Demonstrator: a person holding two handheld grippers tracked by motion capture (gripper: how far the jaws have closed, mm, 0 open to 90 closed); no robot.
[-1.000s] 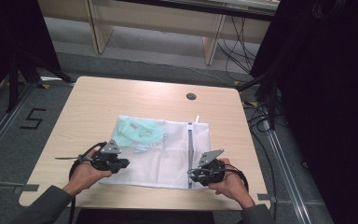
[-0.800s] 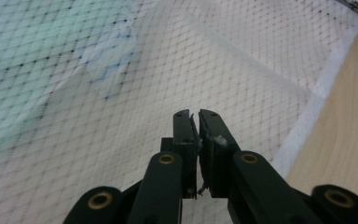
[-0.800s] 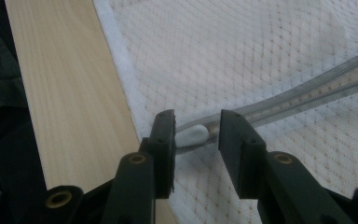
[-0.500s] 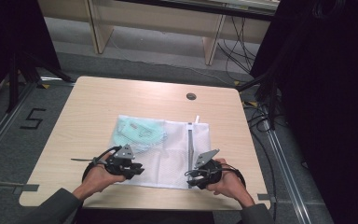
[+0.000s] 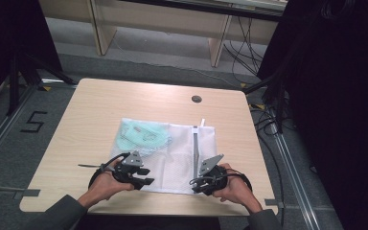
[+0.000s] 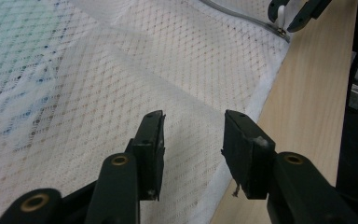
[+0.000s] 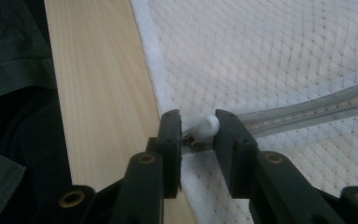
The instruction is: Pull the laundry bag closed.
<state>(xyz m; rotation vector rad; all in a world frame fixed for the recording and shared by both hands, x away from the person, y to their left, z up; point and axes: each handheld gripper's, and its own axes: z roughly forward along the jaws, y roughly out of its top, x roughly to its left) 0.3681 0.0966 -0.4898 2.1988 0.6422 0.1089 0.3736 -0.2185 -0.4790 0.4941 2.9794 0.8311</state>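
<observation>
A white mesh bag [image 5: 172,155] lies flat near the table's front edge, with a pale teal garment [image 5: 143,134] inside its left part. A grey zipper [image 5: 195,143] runs front to back along the right part. My right gripper [image 5: 194,184] sits at the bag's near right corner. In the right gripper view its jaws [image 7: 198,116] are closed on the white zipper pull [image 7: 207,125] at the end of the zipper tape [image 7: 307,112]. My left gripper [image 5: 146,176] hovers open over the bag's near edge, with only mesh [image 6: 121,70] beneath its jaws [image 6: 193,116].
The wooden table [image 5: 100,105] has a round cable hole [image 5: 196,98] at the back right. Its front edge runs just under both hands. Dark stands and cables [image 5: 273,120] line the floor on the right, and a taped "5" [image 5: 33,122] marks the floor on the left.
My left gripper has slid to the right and now sits over the bag's near edge. The right gripper has stayed at the zipper end.
</observation>
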